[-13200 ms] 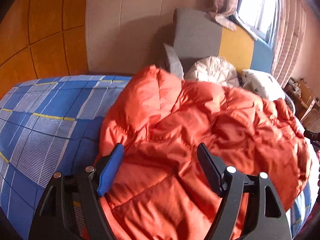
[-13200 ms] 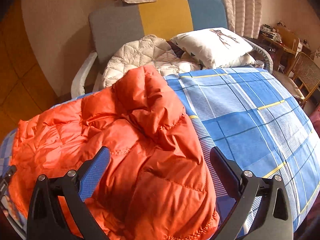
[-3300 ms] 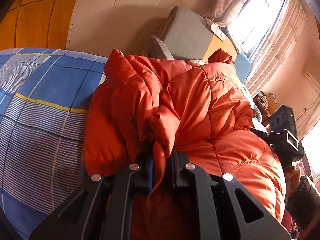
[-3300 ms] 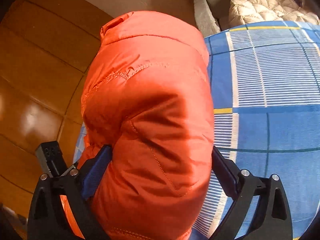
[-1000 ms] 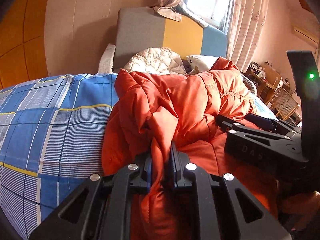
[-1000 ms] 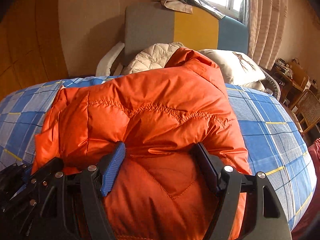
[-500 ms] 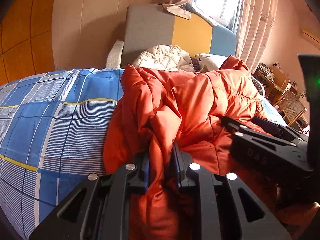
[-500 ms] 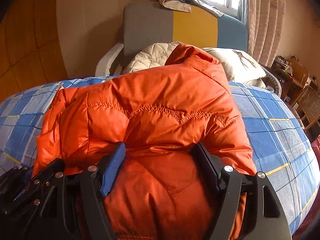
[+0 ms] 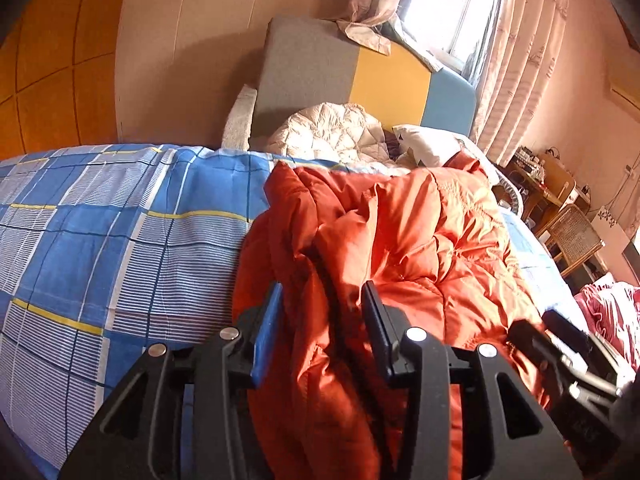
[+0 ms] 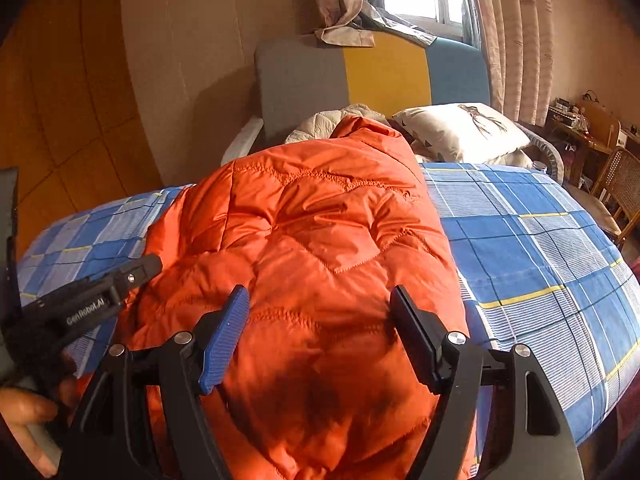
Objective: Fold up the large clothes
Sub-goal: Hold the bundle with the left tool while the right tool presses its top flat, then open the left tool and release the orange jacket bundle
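An orange quilted down jacket [image 9: 420,248] lies folded over in a bulky heap on the blue plaid bed [image 9: 100,248]; it also fills the middle of the right wrist view [image 10: 320,240]. My left gripper [image 9: 322,316] is open, its jaws apart on either side of a fold at the jacket's left edge. My right gripper [image 10: 320,320] is open, jaws wide over the jacket's near part. The left gripper's body [image 10: 92,300] shows at the left in the right wrist view.
A grey, yellow and blue headboard [image 10: 380,72] stands at the far end. A cream quilted garment [image 9: 332,132] and a white pillow [image 10: 460,132] lie below it. A wicker chair [image 10: 616,184] and a cluttered desk [image 9: 548,176] stand at the right.
My left gripper has opened and let go of the jacket fold it was pinching. The jacket has settled lower on the bed. My right gripper has stayed open.
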